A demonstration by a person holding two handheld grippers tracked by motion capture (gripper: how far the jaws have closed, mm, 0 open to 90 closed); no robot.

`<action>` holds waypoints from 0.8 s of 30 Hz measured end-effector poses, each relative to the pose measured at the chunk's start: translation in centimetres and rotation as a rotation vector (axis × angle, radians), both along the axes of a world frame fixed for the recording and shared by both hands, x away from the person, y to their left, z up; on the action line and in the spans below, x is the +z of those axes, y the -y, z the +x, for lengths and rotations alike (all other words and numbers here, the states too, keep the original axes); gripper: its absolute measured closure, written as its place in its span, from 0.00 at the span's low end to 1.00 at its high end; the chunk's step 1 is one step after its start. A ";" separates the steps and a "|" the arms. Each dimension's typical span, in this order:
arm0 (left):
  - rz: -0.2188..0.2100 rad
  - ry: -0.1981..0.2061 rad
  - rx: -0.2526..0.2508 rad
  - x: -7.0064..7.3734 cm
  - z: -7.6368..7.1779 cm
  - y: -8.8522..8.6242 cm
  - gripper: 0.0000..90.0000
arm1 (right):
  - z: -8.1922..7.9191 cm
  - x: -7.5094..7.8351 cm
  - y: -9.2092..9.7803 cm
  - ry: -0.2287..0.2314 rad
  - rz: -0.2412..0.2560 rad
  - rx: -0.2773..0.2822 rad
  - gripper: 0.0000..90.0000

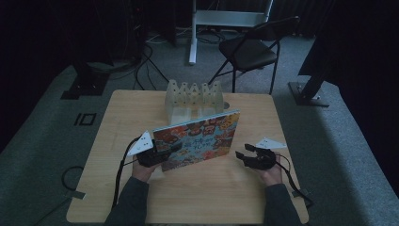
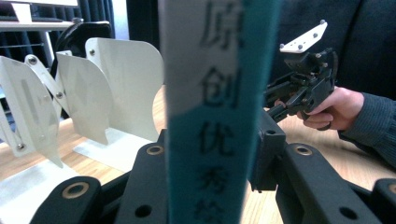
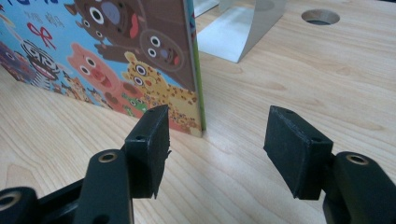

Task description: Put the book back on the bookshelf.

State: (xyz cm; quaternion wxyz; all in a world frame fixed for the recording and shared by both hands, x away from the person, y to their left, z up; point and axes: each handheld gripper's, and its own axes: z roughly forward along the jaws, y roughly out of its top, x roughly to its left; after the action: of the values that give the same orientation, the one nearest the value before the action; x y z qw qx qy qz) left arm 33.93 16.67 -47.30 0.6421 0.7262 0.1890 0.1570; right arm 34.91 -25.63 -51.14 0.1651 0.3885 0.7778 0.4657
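Wooden worktop [image 1: 197, 188] is carrying the picture book [image 1: 197, 141] standing on its edge, the left tool [image 1: 162, 154] is squeezing its spine, the right tool [image 1: 245, 157] is waiting wide open nearby, and the white book rack [image 1: 194, 100] behind is not yet holding it.

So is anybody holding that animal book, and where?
Yes. The left gripper is shut on the picture book, pinching its spine edge while it stands upright. The right gripper is open and holds nothing.
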 end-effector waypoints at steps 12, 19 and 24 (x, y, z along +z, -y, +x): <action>0.012 0.019 -0.022 0.0 -0.9 0.5 0.85 | -0.3 -0.5 0.9 -0.015 -0.004 -0.019 0.44; -0.004 0.018 -0.014 -0.3 -1.3 0.9 0.83 | -0.4 -0.8 1.1 -0.023 -0.021 -0.026 0.44; -0.014 0.004 -0.006 -0.8 -1.1 1.3 0.79 | -0.5 -1.1 1.2 -0.026 -0.037 -0.029 0.44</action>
State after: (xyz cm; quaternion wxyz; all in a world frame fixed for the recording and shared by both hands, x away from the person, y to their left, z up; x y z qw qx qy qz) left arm 32.85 15.37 -48.08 0.6480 0.7220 0.1866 0.1549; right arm 34.40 -26.84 -52.20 0.1686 0.4025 0.7828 0.4435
